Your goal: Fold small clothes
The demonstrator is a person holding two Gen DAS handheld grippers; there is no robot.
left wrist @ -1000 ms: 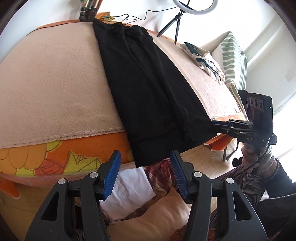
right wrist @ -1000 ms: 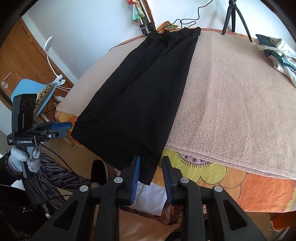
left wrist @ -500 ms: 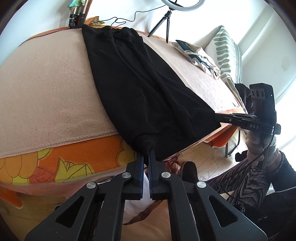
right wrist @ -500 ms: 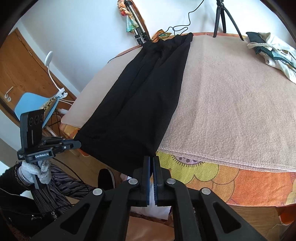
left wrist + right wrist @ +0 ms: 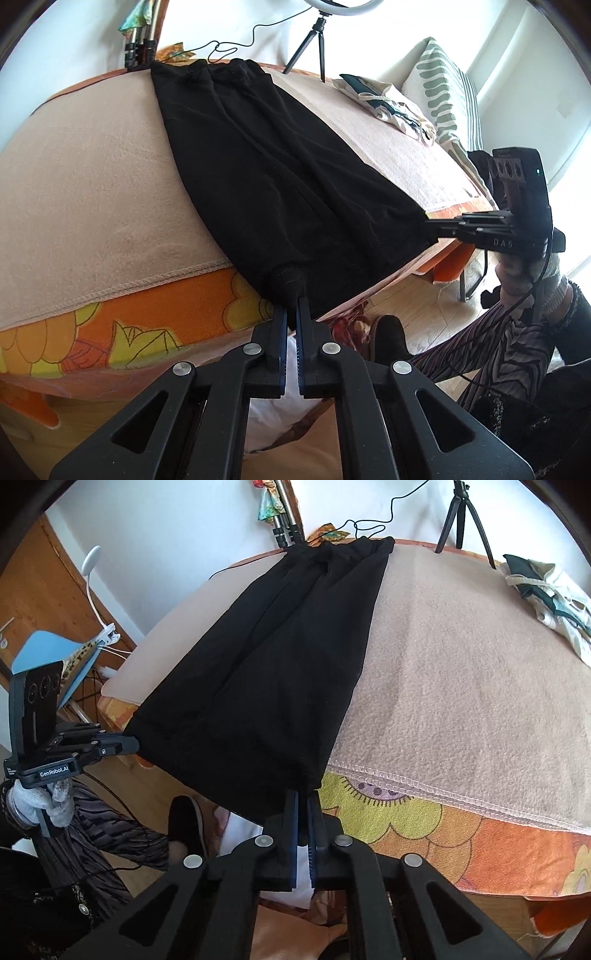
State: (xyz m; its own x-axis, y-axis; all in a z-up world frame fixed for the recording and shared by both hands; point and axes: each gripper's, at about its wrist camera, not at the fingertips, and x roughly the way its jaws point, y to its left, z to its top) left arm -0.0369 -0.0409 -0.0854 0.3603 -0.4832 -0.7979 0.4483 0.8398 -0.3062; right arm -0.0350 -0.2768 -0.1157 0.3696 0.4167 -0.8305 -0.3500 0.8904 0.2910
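Observation:
A long black garment [image 5: 280, 177] lies stretched along the beige blanket [image 5: 92, 177], its waistband at the far edge and its hem hanging over the near edge. My left gripper [image 5: 291, 295] is shut on the hem's left corner. My right gripper [image 5: 303, 797] is shut on the hem's right corner. The garment also shows in the right wrist view [image 5: 280, 679]. Each gripper shows in the other's view: the right one [image 5: 436, 225] at the right, the left one [image 5: 129, 744] at the left, both pinching the hem.
An orange flowered sheet [image 5: 122, 314] lies under the blanket [image 5: 461, 672] at the near edge. A crumpled white and dark green garment [image 5: 546, 590] lies at the far right. Tripods [image 5: 461, 513] stand at the far edge. A striped cushion [image 5: 447, 96] and a blue chair [image 5: 55, 657] flank the bed.
Both grippers moved in and closed on the hem corners of the black garment. The hem is now pulled taut between them and lifted slightly off the edge.

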